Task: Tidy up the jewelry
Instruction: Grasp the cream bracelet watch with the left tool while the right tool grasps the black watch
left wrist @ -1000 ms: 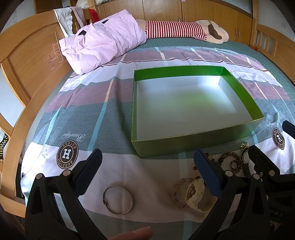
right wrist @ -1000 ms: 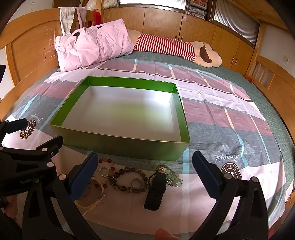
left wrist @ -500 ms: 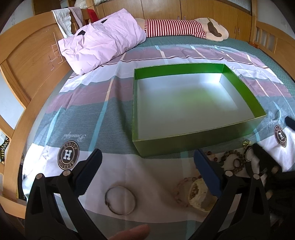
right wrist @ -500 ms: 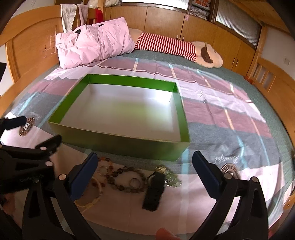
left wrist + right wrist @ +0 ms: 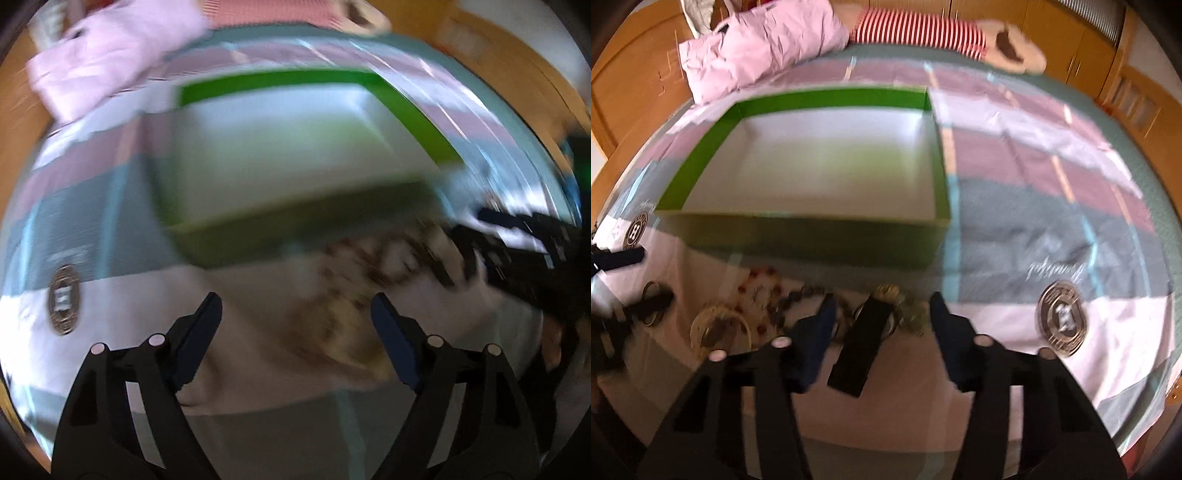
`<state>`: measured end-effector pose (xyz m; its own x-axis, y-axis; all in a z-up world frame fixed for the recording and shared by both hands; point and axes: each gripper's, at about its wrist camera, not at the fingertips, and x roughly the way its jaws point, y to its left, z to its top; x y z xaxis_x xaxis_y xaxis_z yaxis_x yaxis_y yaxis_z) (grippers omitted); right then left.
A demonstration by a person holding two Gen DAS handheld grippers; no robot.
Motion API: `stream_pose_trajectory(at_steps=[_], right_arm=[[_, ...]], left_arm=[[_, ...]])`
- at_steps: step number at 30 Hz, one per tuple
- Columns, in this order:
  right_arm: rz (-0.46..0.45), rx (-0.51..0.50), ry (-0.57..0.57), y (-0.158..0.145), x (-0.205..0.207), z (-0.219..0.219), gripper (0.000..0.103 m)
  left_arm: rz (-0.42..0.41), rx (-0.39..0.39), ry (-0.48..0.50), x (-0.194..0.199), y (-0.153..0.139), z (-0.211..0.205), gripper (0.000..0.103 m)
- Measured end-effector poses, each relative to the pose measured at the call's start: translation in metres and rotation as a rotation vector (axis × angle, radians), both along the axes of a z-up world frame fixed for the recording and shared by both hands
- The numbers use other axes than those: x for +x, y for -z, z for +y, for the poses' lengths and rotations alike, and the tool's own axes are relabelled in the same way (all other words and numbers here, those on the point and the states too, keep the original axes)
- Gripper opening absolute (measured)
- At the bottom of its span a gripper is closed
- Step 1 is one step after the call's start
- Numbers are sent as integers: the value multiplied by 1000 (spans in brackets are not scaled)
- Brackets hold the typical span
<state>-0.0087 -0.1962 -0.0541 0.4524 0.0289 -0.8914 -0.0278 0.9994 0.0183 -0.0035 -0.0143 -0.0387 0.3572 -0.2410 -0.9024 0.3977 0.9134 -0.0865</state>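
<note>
An empty green box with a white inside lies on the bed; it is blurred in the left wrist view. Jewelry lies in front of it: a black watch, a bead bracelet, a cream watch and a small ring. My right gripper is open, low over the black watch, with a finger on each side. My left gripper is open above a blurred cream and bead pile. The other gripper shows at the right.
A striped bedsheet covers the bed. A pink pillow and a striped plush toy lie at the far end. Wooden bed rails run along the sides.
Both grippers have dropped toward the jewelry. The right one now straddles the black watch. The left one has swung right, toward the cream watch, and its view is motion-blurred.
</note>
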Motion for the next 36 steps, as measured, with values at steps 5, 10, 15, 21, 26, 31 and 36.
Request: stream_pose_trajectory(at_steps=[5, 10, 15, 21, 26, 31, 36], right_arm=[[29, -55, 15, 6, 1, -2, 20], [19, -62, 86, 6, 3, -27, 19], [17, -22, 170, 4, 2, -56, 31], [19, -38, 81, 5, 2, -34, 63], [74, -78, 9, 22, 4, -14, 63], [94, -160, -43, 36, 1, 3, 68], [85, -109, -35, 31, -5, -1, 38]], left_arm=[[57, 116, 75, -7, 34, -27, 48], [106, 99, -23, 10, 43, -5, 37], [89, 80, -80, 16, 33, 9, 48], [63, 103, -32, 13, 37, -12, 61], [84, 123, -23, 13, 49, -16, 61], [100, 76, -26, 15, 48, -19, 41], [90, 60, -46, 15, 42, -8, 22]])
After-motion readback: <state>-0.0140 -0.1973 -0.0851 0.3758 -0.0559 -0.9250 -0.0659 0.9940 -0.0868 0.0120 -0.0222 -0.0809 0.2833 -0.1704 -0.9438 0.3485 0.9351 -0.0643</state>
